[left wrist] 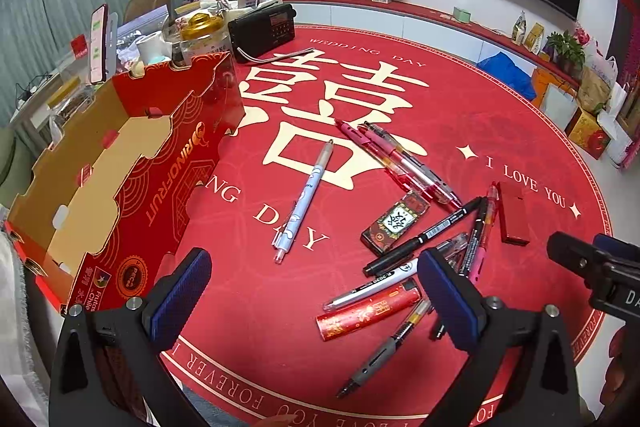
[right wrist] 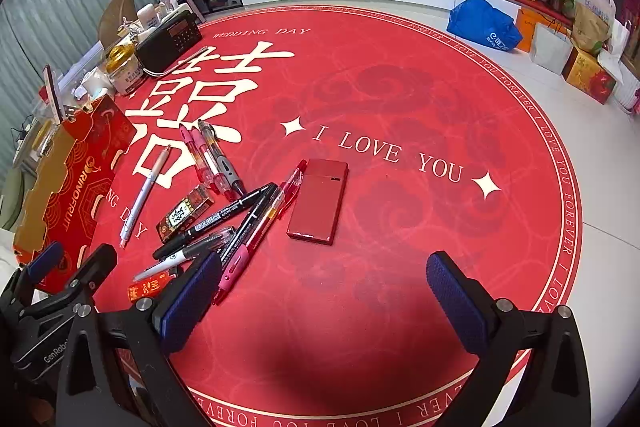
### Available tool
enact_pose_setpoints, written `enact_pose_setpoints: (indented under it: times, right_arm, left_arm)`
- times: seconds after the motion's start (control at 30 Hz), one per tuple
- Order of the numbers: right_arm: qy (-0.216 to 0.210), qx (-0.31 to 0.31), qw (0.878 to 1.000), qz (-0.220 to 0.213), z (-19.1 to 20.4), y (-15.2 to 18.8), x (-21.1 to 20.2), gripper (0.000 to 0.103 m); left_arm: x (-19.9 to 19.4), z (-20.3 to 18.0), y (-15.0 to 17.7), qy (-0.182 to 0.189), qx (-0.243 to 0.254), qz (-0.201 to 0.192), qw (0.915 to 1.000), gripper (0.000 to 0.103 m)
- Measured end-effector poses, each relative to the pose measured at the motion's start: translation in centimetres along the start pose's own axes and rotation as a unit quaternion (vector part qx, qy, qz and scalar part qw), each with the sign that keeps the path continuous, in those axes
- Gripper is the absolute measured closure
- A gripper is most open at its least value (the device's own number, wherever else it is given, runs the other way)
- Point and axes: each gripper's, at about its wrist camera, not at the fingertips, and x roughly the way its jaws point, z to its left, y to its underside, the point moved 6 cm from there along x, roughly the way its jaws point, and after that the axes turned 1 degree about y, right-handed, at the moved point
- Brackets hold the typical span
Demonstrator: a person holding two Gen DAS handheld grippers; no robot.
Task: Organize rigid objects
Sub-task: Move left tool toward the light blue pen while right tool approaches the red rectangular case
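Both grippers hang over the red mat [right wrist: 400, 99] with jaws spread wide, nothing between them. The left gripper [left wrist: 316, 291] sits near the mat's edge, and its view looks down into the box [left wrist: 96, 179], a bare cardboard floor inside. The right view catches only the outer wall of that box, at the mat's left edge. What the right gripper [right wrist: 324, 291] sees better is the flat red case [right wrist: 318, 201], lying alone just right of the pen pile [right wrist: 224, 223]; from the left view it is a thin sliver at the far side of the pile.

The pens lie loose on the mat, crossing one another between box and case. A pale blue pen [left wrist: 304, 201] lies by itself between the box and the pile. A small patterned pack [left wrist: 396, 221] rests at the pile's near-box side, touching a black marker [left wrist: 424, 237].

Writing: the box wall reads "RINOFRUIT". The mat reads "WEDDING DAY", "I LOVE YOU", and "LOVE YOU FOREVER" round its rim. The left gripper, seen from the right view, carries "GenRobo", cut off.
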Motion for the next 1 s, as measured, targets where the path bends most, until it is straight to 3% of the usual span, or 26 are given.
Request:
enact_pose_setpoints:
  times: [0.33,0.73,1.0]
  right_arm:
    - [0.013,0.001,1.0,0.0,-0.6,-0.3,0.4,0.0]
    - [0.028,0.049,0.998,0.032,-4.4,-0.9,1.8,0.0]
    - [0.028,0.037,0.998,0.048,-3.7,-1.8,2.8,0.0]
  left_arm:
    - [0.8,1.0,-0.4,-0.016,0.006,0.007,0.9998,0.0]
    - [3.5,2.0,-3.0,-0.039,0.044,0.019,0.9981,0.0]
    - [4.9,1.4,-4.0,-0.04,0.057,0.028,0.9972,0.0]
